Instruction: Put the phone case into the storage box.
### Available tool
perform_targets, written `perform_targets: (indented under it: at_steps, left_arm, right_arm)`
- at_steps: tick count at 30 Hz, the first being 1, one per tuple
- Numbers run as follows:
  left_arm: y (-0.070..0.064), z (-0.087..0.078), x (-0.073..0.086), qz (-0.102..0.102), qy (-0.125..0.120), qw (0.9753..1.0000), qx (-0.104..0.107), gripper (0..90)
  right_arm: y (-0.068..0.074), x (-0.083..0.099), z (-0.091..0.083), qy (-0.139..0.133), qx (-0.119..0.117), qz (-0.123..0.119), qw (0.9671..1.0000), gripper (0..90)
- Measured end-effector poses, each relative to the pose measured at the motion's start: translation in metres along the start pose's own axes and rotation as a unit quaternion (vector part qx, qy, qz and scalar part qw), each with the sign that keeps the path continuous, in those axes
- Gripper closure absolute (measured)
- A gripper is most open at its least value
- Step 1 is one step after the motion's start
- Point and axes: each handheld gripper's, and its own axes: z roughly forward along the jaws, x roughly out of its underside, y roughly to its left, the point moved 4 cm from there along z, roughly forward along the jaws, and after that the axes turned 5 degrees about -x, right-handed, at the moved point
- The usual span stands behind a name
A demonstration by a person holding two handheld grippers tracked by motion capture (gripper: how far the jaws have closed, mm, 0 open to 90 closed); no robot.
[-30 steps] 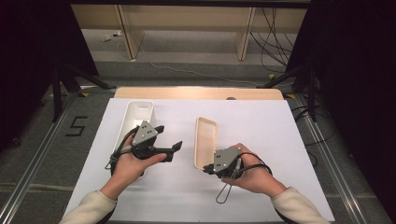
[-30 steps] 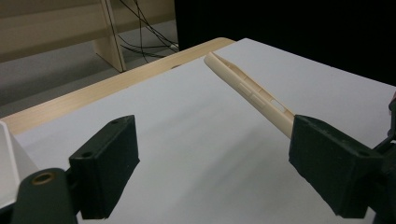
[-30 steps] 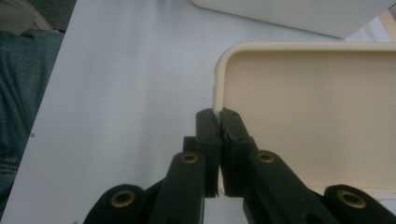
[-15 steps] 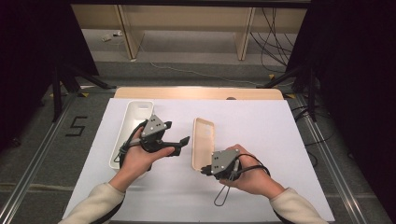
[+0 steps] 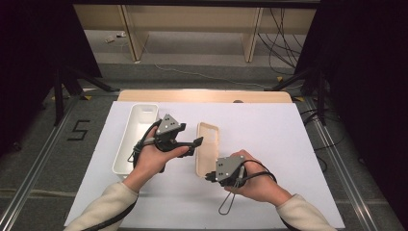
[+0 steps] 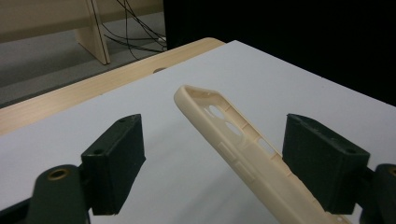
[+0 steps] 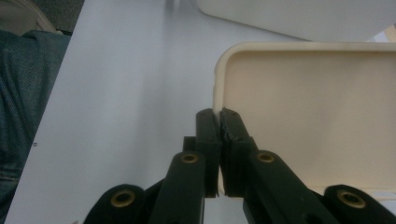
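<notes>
1. Your right gripper (image 5: 210,176) has its jaws pinched tight on the near rim of the cream phone case (image 5: 207,147).
2. Your left gripper (image 5: 195,143) holds its jaws wide apart astride the case's long edge, apparently not touching it.
3. The case seems tilted above the white tabletop (image 5: 269,144).
4. The white tray (image 5: 137,137) lies beyond your left hand.

Cream phone case (image 5: 207,147), hollow side up, near end lifted off table.
</notes>
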Motion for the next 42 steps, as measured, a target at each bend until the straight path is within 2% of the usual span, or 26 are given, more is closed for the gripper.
perform_targets:
  at_steps: [5, 11, 17, 26, 32, 35, 42]
  left_arm:
    - [0.000, 0.005, -0.002, -0.012, 0.001, 0.9999, 0.009, 23.5]
    - [0.000, 0.009, -0.003, -0.016, 0.006, 0.9998, 0.004, 25.7]
    - [0.001, 0.012, -0.002, -0.020, 0.010, 0.9997, 0.007, 29.9]
    - [0.003, 0.015, -0.001, -0.032, 0.020, 0.9993, 0.005, 40.6]
    - [0.006, 0.017, 0.000, -0.050, 0.032, 0.9982, -0.002, 49.6]
    - [0.006, 0.018, 0.001, -0.055, 0.032, 0.9980, 0.000, 53.8]
    - [0.005, 0.016, -0.002, -0.064, 0.028, 0.9976, -0.001, 61.8]
  right_arm:
    - [0.001, -0.001, 0.001, 0.000, 0.000, -0.003, 1.0000, 88.3]
    - [0.001, -0.002, 0.001, -0.001, 0.000, -0.004, 1.0000, 88.3]
    - [0.002, -0.003, 0.000, 0.000, 0.003, -0.007, 1.0000, 88.3]
    - [0.003, -0.006, 0.001, 0.001, 0.004, -0.017, 0.9998, 88.3]
    - [0.005, -0.007, 0.001, 0.005, 0.005, -0.020, 0.9998, 88.3]
    - [0.005, -0.008, 0.002, 0.012, 0.008, -0.030, 0.9995, 88.3]
    - [0.006, -0.007, 0.004, 0.020, 0.006, -0.033, 0.9992, 88.3]
